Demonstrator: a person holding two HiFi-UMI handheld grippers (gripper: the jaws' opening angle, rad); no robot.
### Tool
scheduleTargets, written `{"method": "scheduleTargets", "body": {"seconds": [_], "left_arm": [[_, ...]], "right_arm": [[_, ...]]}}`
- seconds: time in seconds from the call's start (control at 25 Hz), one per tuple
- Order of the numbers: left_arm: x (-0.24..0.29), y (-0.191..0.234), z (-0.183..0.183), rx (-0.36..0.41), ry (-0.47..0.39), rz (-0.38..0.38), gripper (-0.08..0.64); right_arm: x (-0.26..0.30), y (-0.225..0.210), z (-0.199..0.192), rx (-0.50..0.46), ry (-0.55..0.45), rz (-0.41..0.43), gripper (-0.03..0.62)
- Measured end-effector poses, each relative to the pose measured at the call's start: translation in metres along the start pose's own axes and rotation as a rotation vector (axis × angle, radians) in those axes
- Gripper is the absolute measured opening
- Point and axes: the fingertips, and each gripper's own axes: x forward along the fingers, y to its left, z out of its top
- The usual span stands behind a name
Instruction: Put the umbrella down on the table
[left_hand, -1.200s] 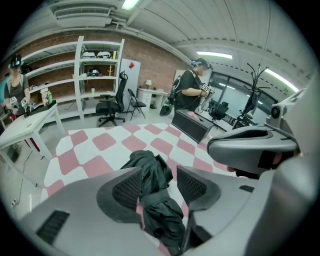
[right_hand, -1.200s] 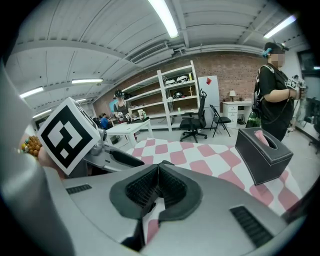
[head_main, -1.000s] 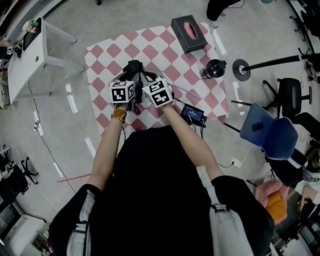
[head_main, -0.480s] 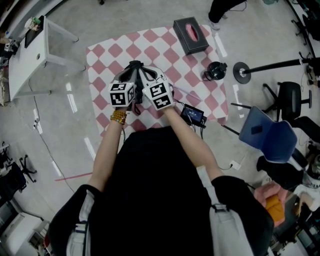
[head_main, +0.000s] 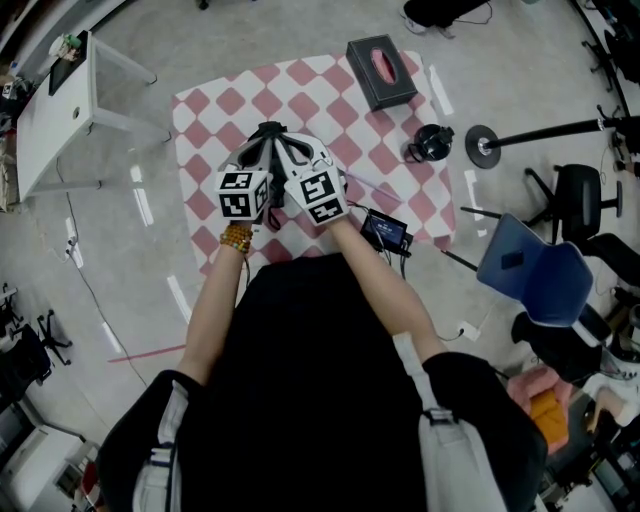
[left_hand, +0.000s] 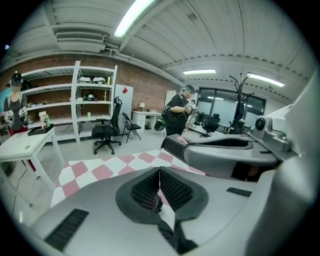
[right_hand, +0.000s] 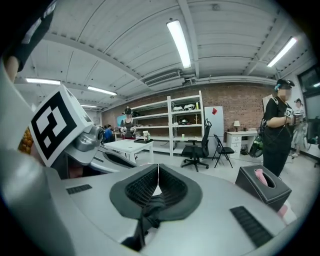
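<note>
Both grippers are gripping the umbrella (head_main: 268, 132), which is showing in the head view only as a small dark bundle just ahead of their tips. It is hanging above the checkered bench (head_main: 215, 100), on the person's side of the tissue box (head_main: 379, 68) and to its left, well apart from it.

The left gripper (head_main: 258, 158) is pressing its pads together on a thin dark fold of the umbrella's fabric. The right gripper (head_main: 298, 155) is doing the same, with a twisted dark strip bunching out from between its pads in the right gripper view. The two grippers are sitting side by side and almost touching, so neither hand is nearer to the umbrella than the other.

The umbrella's long axis is not showing clearly, since the gripper bodies are covering most of it. What matters for the set-down is that the umbrella is lying directly ahead of both grippers, with bare cloth beneath it on the near side of the tissue box. The move is therefore probably calling for both hands to go straight down together, with no reach toward the box.
</note>
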Motion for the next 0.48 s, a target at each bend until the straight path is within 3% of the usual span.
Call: {"method": "scheduleTargets", "body": {"seconds": [0.48], "left_arm": [[-0.006, -0.001, -0.006, 0.033, -0.025, -0.003, 0.014]], "right_arm": [[-0.001, 0.008, -0.016, -0.021, -0.002, 0.043, 0.015]]}}
